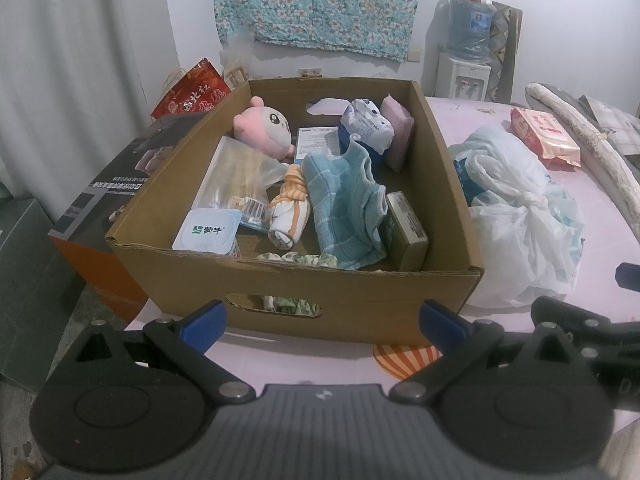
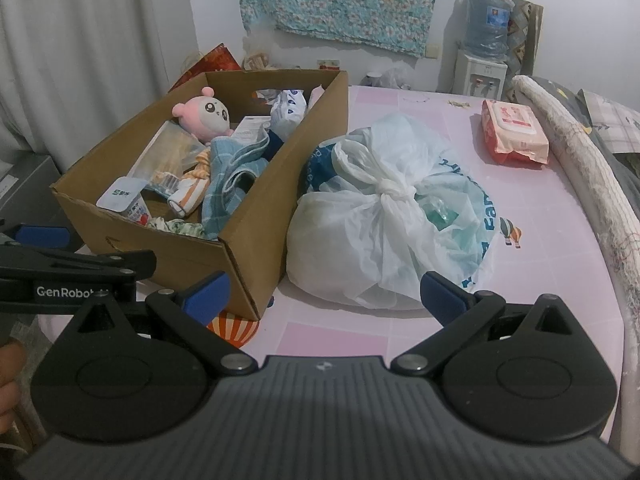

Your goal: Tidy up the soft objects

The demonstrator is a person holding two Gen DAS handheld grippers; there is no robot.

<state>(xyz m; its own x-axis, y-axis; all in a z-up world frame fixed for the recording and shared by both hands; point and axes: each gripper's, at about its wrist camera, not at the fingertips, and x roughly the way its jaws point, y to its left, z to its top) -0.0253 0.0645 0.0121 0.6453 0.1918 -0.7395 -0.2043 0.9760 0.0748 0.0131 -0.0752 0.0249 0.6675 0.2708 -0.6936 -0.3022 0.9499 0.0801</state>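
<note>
An open cardboard box (image 1: 296,292) sits on a pink tabletop (image 2: 360,332), holding a jumble of soft and hard things: a pink plush toy (image 1: 262,128), a blue checked towel (image 1: 344,208), a rolled orange-striped cloth (image 1: 290,208), a floral scrunchie (image 1: 296,259), a yogurt cup (image 1: 208,234) and a small tin (image 1: 406,232). Nothing looks sorted out yet, so the task seems to be at its start, with every soft item left to pick. The left tongs (image 1: 322,320) hover in front of the box's near wall, spread wide and holding nothing; the right tongs (image 2: 324,290) are equally wide and empty, facing a knotted white plastic bag (image 2: 384,216) just right of the box. The left view looks straight down into the box; the right view shows more of the bag, a pack of wet wipes (image 2: 514,132) well apart beyond it, and the left tool from the side.
</note>
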